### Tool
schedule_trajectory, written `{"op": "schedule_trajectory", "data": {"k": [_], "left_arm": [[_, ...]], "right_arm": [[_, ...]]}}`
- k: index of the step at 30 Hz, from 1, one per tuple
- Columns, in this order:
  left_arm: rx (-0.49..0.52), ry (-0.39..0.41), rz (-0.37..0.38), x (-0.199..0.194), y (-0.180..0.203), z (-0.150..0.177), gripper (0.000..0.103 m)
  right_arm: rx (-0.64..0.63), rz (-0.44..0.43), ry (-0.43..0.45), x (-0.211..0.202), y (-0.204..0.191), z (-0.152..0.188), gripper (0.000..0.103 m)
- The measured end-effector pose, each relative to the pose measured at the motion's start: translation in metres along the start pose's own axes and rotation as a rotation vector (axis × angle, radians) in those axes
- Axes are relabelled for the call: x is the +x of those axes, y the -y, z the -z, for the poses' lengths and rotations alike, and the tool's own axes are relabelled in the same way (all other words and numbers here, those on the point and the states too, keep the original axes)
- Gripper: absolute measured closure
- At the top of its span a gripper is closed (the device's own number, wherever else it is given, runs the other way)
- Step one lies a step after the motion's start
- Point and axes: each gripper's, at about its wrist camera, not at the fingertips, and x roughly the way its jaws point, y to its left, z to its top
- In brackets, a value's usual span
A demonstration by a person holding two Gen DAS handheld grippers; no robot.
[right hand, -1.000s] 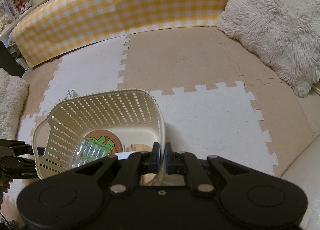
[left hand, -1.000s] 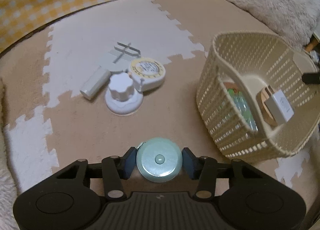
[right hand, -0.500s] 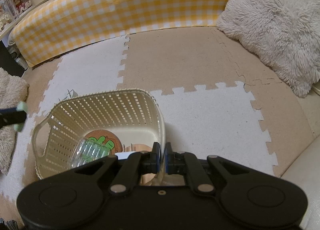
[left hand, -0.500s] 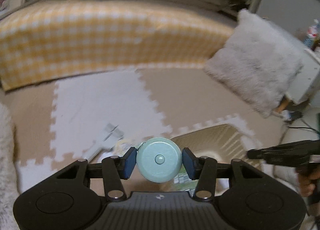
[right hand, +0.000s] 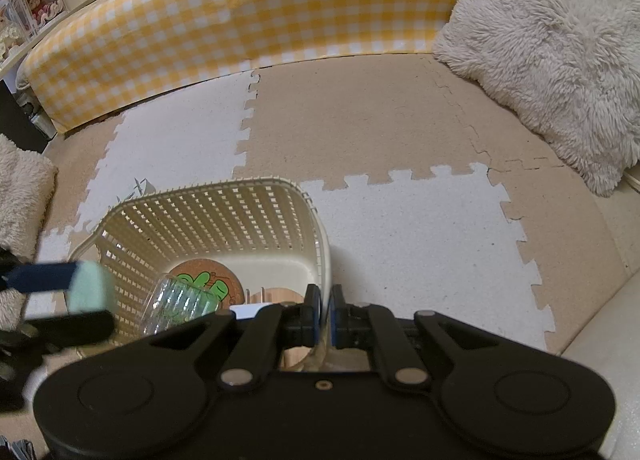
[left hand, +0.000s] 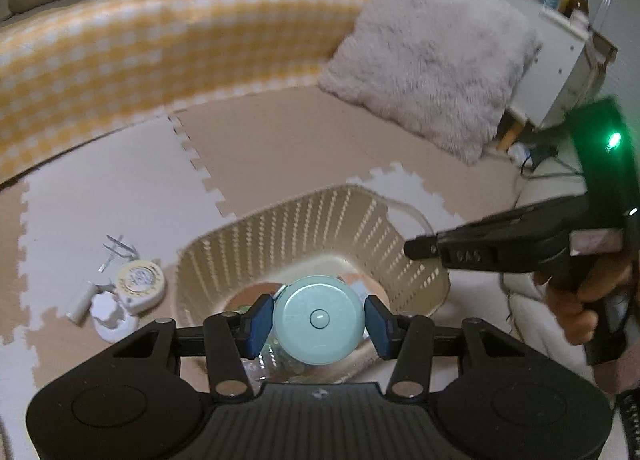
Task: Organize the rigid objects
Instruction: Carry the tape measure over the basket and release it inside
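Overhead, mint disc above basket rim

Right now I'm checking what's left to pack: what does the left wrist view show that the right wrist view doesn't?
Only the left wrist view: the loose items on the mat, a yellow tape measure, a white knob piece and a metal tool.
Only the right wrist view: the right gripper clamped on the basket's rim, and the cork coaster clearly.
Both: the basket and the mint round case held by the left gripper.
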Motion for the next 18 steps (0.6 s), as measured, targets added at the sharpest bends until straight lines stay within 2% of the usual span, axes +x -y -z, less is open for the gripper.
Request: {"op": "schedule_trajectory", "data": {"k": [5,12,18], "left_arm": [[-0.010,-0.038,-0.010,0.019,0.001,0.005,0.052],[-0.087,-0.073,0.015,0.034,-0.004,0.009,0.052],[-0.117,-0.091,0.025,0.037,-0.003,0.009,0.042]], "right_arm": [[0.000,0.000,0.000,0.000,0.000,0.000,0.097],[0.000,0.000,0.000,0.000,0.000,0.000,0.097],[-0.001,0.000,0.000,0.000,0.000,0.000,0.097]]}}
